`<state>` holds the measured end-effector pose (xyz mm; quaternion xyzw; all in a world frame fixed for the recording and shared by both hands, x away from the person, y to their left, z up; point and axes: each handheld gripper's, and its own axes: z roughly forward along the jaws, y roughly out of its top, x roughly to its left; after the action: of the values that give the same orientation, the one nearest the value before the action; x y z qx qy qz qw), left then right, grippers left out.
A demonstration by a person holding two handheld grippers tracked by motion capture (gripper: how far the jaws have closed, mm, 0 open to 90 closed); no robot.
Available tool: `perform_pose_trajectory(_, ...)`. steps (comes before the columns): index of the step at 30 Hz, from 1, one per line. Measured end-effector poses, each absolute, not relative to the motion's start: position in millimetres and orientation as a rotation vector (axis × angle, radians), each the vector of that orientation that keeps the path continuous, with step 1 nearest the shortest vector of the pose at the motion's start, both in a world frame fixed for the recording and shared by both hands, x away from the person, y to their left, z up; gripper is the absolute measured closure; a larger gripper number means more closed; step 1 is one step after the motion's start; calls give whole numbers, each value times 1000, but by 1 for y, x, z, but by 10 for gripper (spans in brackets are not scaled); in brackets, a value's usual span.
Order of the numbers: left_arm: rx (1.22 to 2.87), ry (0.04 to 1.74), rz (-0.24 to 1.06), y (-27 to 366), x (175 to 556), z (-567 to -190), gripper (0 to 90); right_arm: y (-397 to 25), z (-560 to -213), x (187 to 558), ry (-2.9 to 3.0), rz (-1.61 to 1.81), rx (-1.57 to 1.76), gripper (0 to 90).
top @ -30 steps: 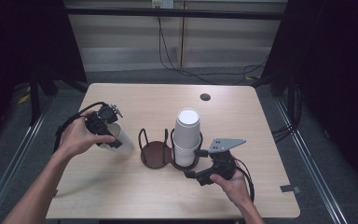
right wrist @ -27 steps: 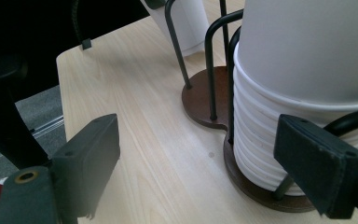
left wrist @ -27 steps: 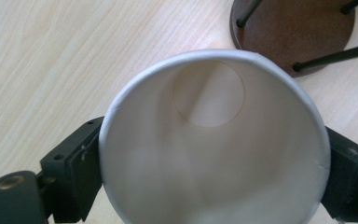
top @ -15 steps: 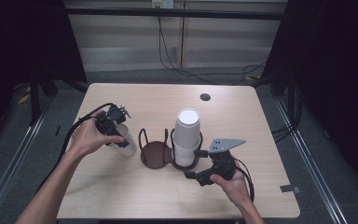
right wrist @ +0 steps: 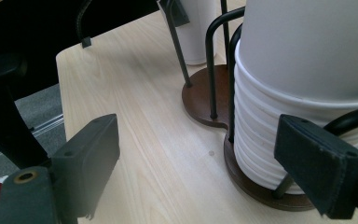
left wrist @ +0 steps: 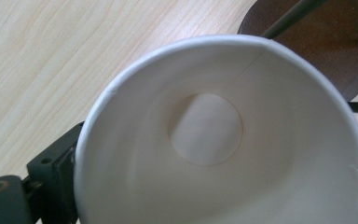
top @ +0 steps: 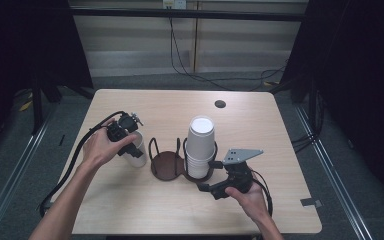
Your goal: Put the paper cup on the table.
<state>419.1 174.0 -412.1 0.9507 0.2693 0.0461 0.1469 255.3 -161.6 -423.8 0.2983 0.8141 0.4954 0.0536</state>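
Observation:
A single white paper cup (top: 137, 152) stands mouth up just left of the brown two-ring cup holder (top: 166, 165), with my left gripper (top: 128, 141) shut on it from above. In the left gripper view I look into the cup (left wrist: 205, 130); one black finger (left wrist: 56, 163) presses its outer wall. A stack of upturned white cups (top: 200, 145) fills the holder's right ring. My right gripper (top: 207, 188) is open, low at the stack's near right side. In the right gripper view the stack (right wrist: 298, 93) stands beside its right finger (right wrist: 321, 163), not between the jaws.
The holder's left ring (top: 164, 150) holds nothing, and its dark base (right wrist: 205, 100) lies ahead of the right gripper. A small dark round hole (top: 220, 104) marks the table's far side. Cables trail from both grippers across the wooden table (top: 145, 105).
My left gripper has carried the single cup to the right, closer to the holder's left ring. The right gripper has stayed where it was.

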Motion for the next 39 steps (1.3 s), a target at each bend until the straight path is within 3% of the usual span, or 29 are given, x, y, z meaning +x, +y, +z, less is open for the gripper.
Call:
perform_pose_trajectory(14, 2752, 677, 132, 170, 416, -425, 66, -162, -424, 256, 2471, 1487, 918, 147)
perform_pose_trajectory(26, 2699, 704, 38, 189, 411, -430, 74, -162, -425, 256, 2476, 1476, 924, 147)
perform_pose_trajectory(39, 2648, 731, 60, 218, 398, -436, 156, -164, -425, 257, 2466, 1473, 934, 147)
